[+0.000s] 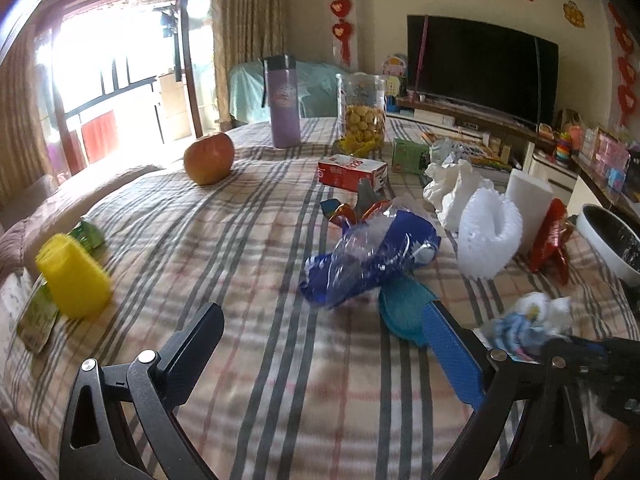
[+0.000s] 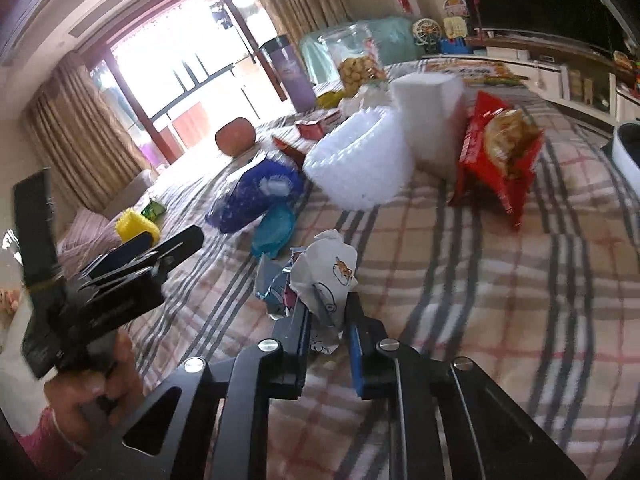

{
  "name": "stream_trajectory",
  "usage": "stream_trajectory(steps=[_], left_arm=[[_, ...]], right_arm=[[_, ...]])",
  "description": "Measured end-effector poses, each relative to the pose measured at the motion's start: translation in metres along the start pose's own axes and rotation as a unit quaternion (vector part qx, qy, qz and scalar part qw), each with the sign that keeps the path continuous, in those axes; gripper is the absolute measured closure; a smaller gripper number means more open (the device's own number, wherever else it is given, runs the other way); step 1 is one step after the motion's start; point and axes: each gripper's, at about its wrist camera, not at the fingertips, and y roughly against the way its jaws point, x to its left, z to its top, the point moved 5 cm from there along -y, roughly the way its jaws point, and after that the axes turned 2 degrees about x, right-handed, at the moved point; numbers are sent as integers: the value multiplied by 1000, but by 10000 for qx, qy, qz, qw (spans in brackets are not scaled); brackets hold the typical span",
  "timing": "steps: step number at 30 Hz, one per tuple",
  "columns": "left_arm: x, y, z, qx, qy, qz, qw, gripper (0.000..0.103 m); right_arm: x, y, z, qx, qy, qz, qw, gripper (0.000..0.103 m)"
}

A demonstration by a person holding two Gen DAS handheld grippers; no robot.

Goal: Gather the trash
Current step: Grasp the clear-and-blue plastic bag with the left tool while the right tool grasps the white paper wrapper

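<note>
My right gripper (image 2: 328, 312) is shut on a crumpled white wrapper with a cartoon print (image 2: 328, 276), held just above the plaid tablecloth; the wrapper also shows in the left wrist view (image 1: 528, 320). My left gripper (image 1: 324, 320) is open and empty, low over the cloth; it also shows at the left of the right wrist view (image 2: 160, 246). Ahead of it lie a blue plastic bag (image 1: 372, 256) and a teal wrapper (image 1: 404, 308). A red snack packet (image 2: 496, 152), white foam netting (image 2: 360, 160) and crumpled tissue (image 1: 452, 188) lie further right.
A black-lined bin (image 1: 612, 240) stands at the right table edge. On the cloth stand an apple (image 1: 210, 158), a purple bottle (image 1: 282, 100), a cookie jar (image 1: 362, 110), a red carton (image 1: 352, 170), a white block (image 1: 528, 200) and a yellow cup (image 1: 74, 276).
</note>
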Motion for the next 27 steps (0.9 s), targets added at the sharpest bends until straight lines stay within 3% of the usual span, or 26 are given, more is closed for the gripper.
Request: stream_trajectory(steps=[5, 7, 10, 12, 15, 18, 27], left_arm=[[-4, -31, 13, 208, -193, -82, 9996, 4], [-6, -39, 16, 257, -240, -116, 9993, 11], [-11, -48, 15, 454, -328, -309, 9979, 40], [-13, -52, 15, 554, -382, -369, 9971, 72], [-12, -53, 16, 613, -357, -540, 9960, 86], [-11, -44, 15, 563, -290, -673, 9957, 92], [-35, 10, -4, 410, -205, -1124, 9926, 94]], right_arm=[[-16, 8, 5, -35, -148, -124, 9998, 87], [-21, 9, 6, -23, -216, -152, 9996, 87], [-27, 11, 8, -23, -294, -174, 9994, 87], [-30, 12, 8, -30, -319, -188, 9993, 87], [-33, 15, 9, -45, -342, -182, 9992, 87], [-33, 20, 8, -88, -329, -162, 9993, 87], [-46, 51, 8, -356, -348, -249, 9984, 87]])
